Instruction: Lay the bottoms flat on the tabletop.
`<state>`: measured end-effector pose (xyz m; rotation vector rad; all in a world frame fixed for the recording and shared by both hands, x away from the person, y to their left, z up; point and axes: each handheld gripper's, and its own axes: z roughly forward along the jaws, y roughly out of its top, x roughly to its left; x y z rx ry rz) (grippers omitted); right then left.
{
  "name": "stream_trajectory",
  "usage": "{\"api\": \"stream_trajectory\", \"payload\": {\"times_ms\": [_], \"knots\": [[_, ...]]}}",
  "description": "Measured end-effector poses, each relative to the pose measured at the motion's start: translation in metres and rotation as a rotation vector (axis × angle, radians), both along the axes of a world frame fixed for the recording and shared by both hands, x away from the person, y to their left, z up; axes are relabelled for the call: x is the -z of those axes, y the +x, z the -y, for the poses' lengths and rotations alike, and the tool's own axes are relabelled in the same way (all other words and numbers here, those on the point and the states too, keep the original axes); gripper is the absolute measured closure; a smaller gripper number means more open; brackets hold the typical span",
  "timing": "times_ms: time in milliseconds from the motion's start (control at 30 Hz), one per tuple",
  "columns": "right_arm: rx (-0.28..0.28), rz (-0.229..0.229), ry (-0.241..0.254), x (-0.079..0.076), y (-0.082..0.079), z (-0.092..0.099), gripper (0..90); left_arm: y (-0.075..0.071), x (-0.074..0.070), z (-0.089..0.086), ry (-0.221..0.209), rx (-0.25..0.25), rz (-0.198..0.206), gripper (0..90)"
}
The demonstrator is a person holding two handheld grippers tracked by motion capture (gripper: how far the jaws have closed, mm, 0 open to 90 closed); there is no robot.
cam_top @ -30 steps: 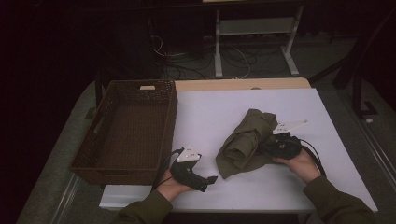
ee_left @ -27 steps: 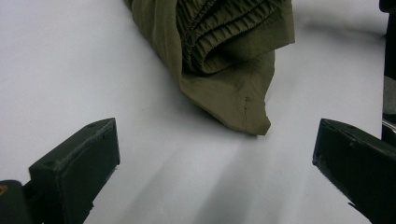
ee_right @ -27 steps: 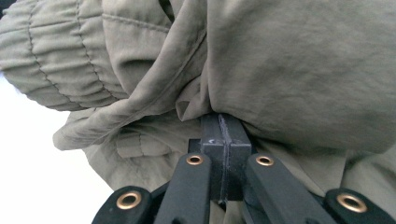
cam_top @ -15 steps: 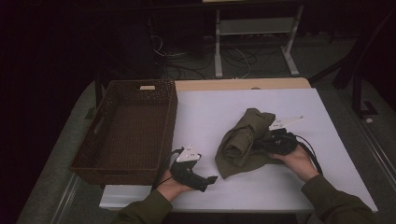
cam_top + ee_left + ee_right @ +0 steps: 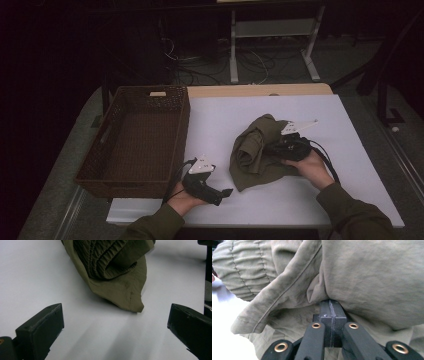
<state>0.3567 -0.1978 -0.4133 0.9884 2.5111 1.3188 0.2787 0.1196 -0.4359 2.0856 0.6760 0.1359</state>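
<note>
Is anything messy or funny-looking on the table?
Only the green cloth: it lies bunched and half rolled on the white table instead of flat, with the right gripper pinching a fold of it. The basket sits straight and looks undamaged. Nothing is spilled.

Olive-green long sleeves cover both forearms, cuffs ending at the wrists. The black left gripper carries a pale grey three-cornered plate on top and a black cable looping behind it; in the left gripper view its jaws are blocky, matte black slabs. The black right gripper wears the same pale plate, its cable trailing back. Brass-ringed pivot screws dot its black linkage arms.
</note>
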Motion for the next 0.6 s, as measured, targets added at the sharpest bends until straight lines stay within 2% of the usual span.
{"api": "stream_trajectory", "payload": {"times_ms": [600], "knots": [[-0.006,0.003,0.009,0.004,0.023,-0.030,88.0,0.000,-0.001,0.000,-0.006,0.001,0.000,0.0]]}}
